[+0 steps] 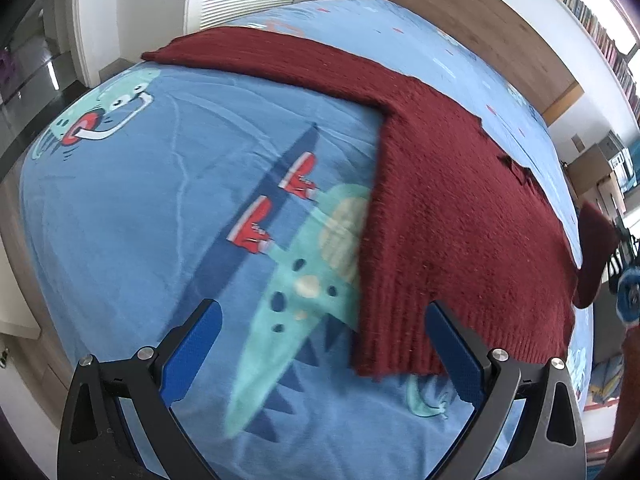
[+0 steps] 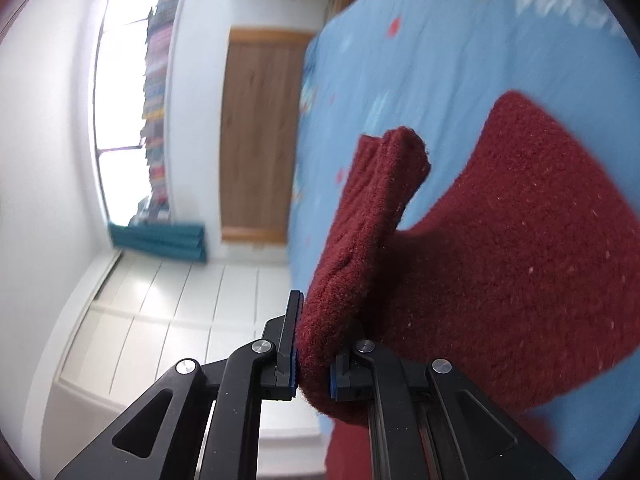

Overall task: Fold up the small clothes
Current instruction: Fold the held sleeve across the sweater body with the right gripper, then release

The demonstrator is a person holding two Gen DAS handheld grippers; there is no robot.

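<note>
A dark red knitted sweater (image 1: 452, 204) lies spread on a blue bedsheet (image 1: 160, 200) printed with cartoon dinosaurs; one sleeve stretches to the far left. My left gripper (image 1: 322, 320) hovers open above the sweater's ribbed hem corner, its right finger over the knit and its blue pads apart. In the right wrist view my right gripper (image 2: 314, 360) is shut on a lifted sleeve (image 2: 360, 240) of the sweater, whose cuff end sticks up past the fingers. The sweater's body (image 2: 520, 260) lies to the right on the sheet. That raised sleeve (image 1: 596, 256) also shows at the left view's right edge.
The bed's edges drop off to a pale tiled floor (image 2: 160, 320). A wooden headboard (image 1: 480, 32) and a wooden door (image 2: 260, 132) stand beyond the bed. Bookshelves (image 2: 156, 100) line a bright window. A teal cloth (image 2: 160, 240) hangs near the wall.
</note>
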